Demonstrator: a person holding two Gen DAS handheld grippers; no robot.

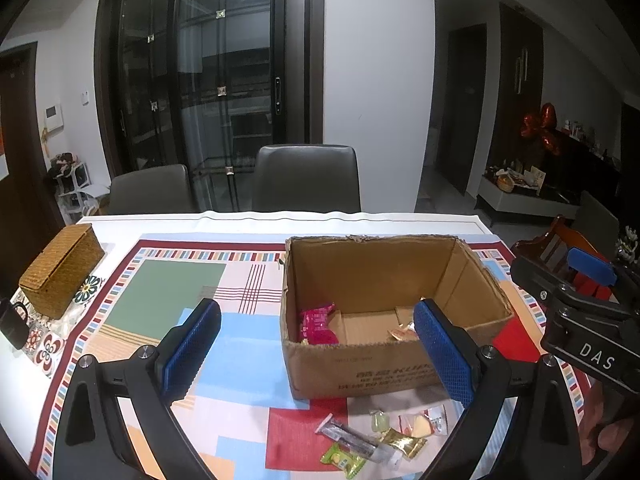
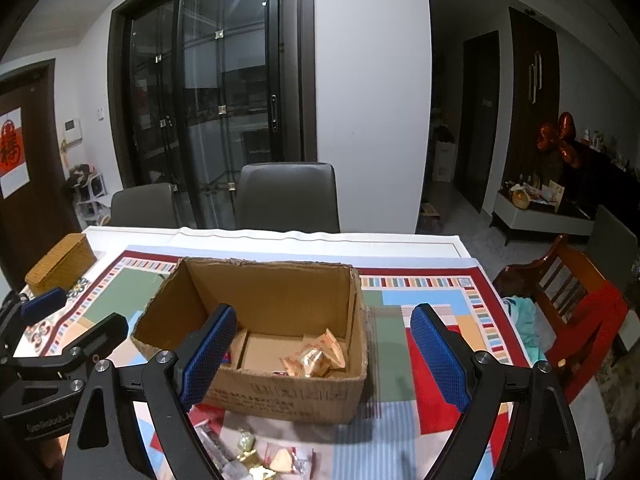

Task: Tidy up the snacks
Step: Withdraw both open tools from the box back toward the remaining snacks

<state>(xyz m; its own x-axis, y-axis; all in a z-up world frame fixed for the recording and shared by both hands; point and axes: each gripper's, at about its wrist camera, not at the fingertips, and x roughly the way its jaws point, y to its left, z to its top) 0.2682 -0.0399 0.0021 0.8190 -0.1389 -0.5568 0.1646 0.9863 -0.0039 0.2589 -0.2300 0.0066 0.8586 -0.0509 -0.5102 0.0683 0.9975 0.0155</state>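
An open cardboard box (image 1: 360, 368) stands on the patterned tablecloth. Inside it lie a pink packet (image 1: 318, 324) and some orange wrappers (image 2: 316, 356). Several loose snacks lie in front of the box: a green packet (image 1: 342, 458), a gold packet (image 1: 402, 442), a silver bar (image 1: 352, 438) and a clear-wrapped sweet (image 1: 420, 424). My left gripper (image 1: 318, 320) is open wide above the table just before the box, with nothing between its blue pads. My right gripper (image 2: 324, 316) is also open and holds nothing, at the box's right front corner. Each gripper shows at the edge of the other's view.
A woven basket box (image 1: 60, 272) sits at the table's far left, with a black object (image 1: 14, 324) near it. Two grey chairs (image 1: 306, 178) stand behind the table. A wooden chair with red cloth (image 2: 580, 308) stands at the right.
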